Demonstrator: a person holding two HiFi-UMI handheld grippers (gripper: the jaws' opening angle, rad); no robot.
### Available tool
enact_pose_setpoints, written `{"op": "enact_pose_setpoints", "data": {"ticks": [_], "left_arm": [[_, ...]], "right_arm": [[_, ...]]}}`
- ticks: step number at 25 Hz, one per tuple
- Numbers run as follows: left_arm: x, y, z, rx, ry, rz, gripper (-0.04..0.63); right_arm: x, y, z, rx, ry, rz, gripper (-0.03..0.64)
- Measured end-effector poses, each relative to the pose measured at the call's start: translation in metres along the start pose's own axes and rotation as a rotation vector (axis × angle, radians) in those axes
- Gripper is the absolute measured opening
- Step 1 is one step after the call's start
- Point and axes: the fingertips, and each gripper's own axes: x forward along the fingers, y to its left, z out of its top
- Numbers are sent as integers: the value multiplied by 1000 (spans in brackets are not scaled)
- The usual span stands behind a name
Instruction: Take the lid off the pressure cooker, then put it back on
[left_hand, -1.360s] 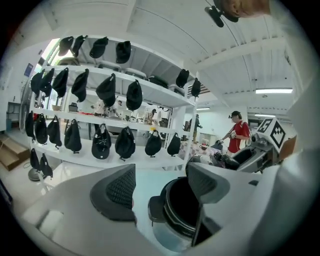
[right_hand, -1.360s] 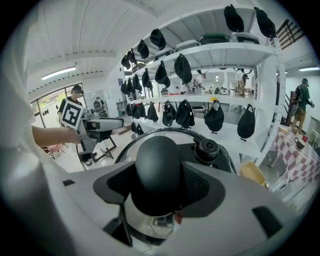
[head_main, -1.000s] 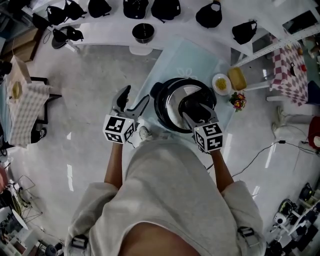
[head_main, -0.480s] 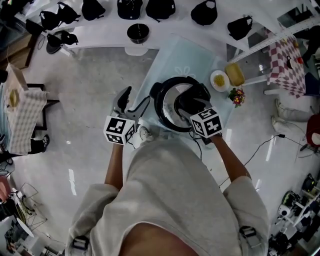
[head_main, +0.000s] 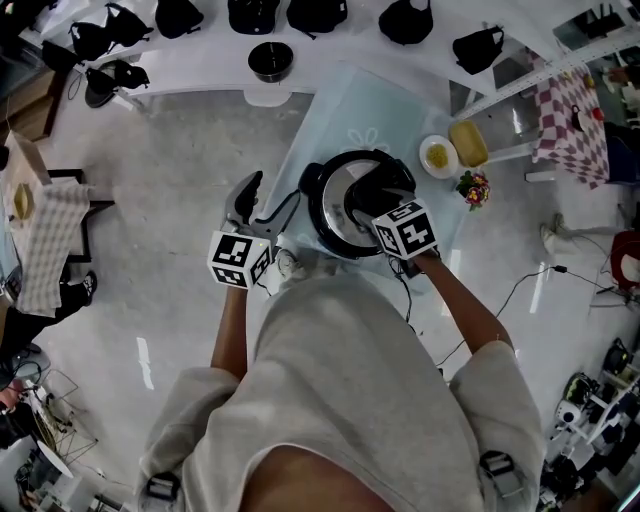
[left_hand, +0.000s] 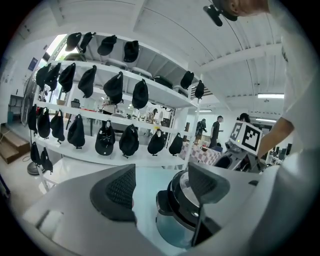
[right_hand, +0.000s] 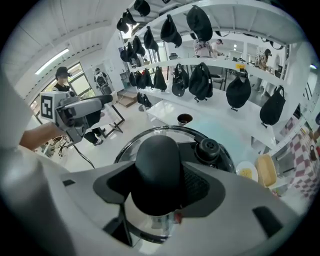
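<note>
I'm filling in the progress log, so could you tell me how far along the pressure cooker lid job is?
Done: nothing visibly finished; the lid sits on the cooker. In hand: the right claw is shut on the lid's black handle, while the left claw is open and empty beside the cooker. Left: lifting the lid off and replacing it, unless it was already lifted, which isn't shown.
</note>
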Motion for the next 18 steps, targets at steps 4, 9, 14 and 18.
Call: {"op": "enact_pose_setpoints", "data": {"ticks": [4, 9, 14, 18], "left_arm": [[5, 2, 3, -2, -4, -5, 328], [12, -4, 3, 1, -1, -20, 328], [13, -6, 5, 8, -1, -18, 328], [14, -7, 6, 11, -4, -17, 328]], "right_arm": [[4, -1, 3, 15, -10, 18, 275], [4, 0, 1, -24, 3, 33, 276], [5, 1, -3, -127, 94, 51, 285], [5, 5, -7, -308, 206, 62, 288]]}}
